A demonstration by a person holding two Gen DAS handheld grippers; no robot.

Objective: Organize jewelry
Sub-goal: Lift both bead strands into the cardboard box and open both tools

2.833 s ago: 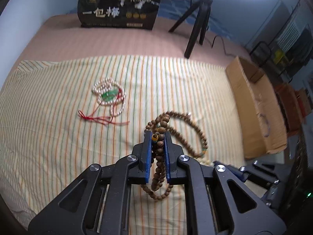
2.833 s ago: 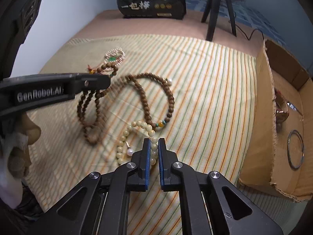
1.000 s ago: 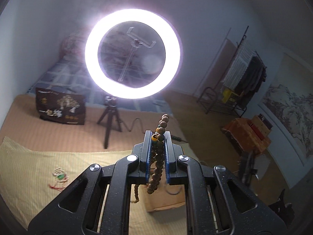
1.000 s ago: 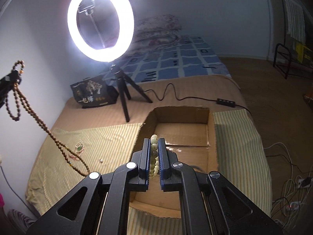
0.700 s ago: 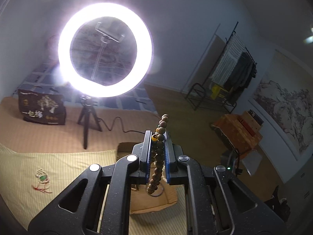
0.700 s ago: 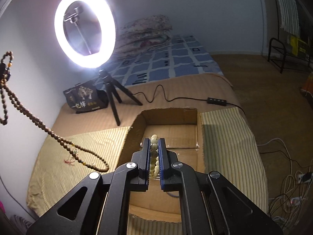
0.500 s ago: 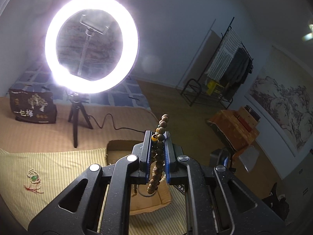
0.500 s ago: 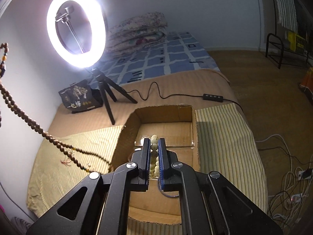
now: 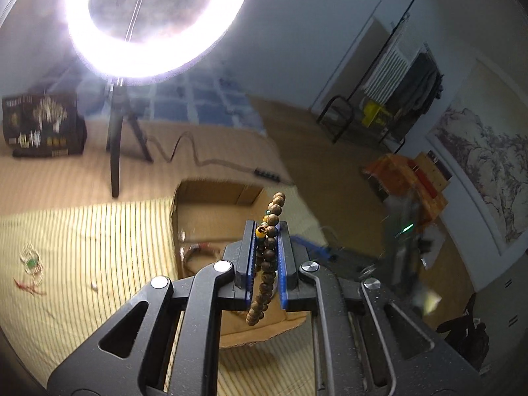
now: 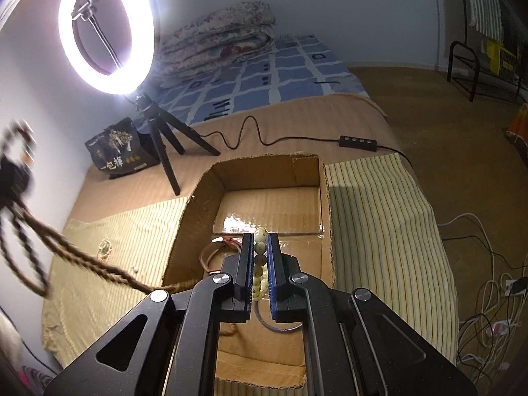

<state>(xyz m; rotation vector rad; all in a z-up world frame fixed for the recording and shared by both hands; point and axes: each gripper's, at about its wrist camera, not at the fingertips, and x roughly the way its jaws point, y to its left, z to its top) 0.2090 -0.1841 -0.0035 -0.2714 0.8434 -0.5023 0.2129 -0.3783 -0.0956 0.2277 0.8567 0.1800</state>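
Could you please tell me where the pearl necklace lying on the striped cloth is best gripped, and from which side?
Probably the bunched pearl strands of the necklace, not its thin red cord, which would likely slip. It lies flat in a small heap on the cloth, so come from straight above, straddling the heap. The view is blurred, so finer detail cannot be told.

Bed (image 10: 379, 122), striped cloth (image 10: 379, 217), cardboard box (image 10: 264, 171), tripod (image 10: 161, 145)

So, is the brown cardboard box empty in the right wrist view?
No, the brown cardboard box already holds a brown leather strap.
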